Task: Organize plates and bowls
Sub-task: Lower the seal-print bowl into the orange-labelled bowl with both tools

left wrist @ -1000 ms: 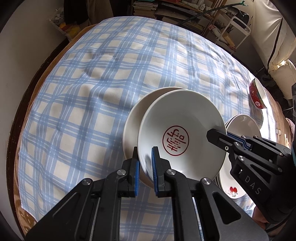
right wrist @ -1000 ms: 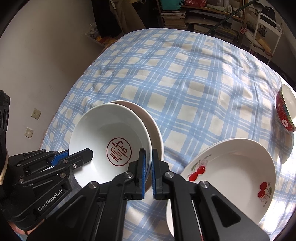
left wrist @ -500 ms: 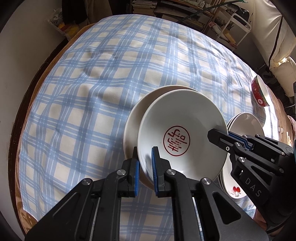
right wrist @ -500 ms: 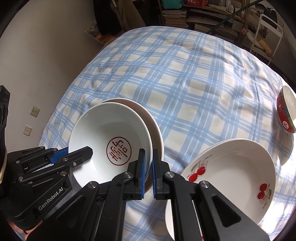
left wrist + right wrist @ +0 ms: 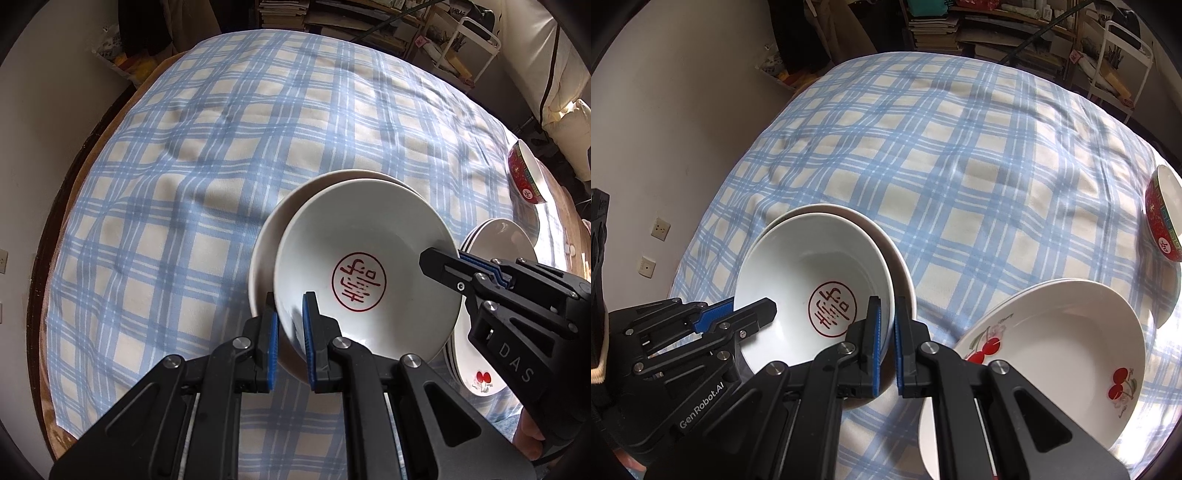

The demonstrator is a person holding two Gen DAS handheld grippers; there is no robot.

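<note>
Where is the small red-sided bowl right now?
The red-sided bowl sits at the far right edge of the checked tablecloth in both wrist views, beyond the cherry-patterned plates and apart from them.

The stamped bowl sits nested in a second bowl on the surface. The plate stack lies just right of it. A patterned bowl stands farther right, well apart.

Cherry plates cut off at frame bottom; lower bowl mostly hidden beneath.
</note>
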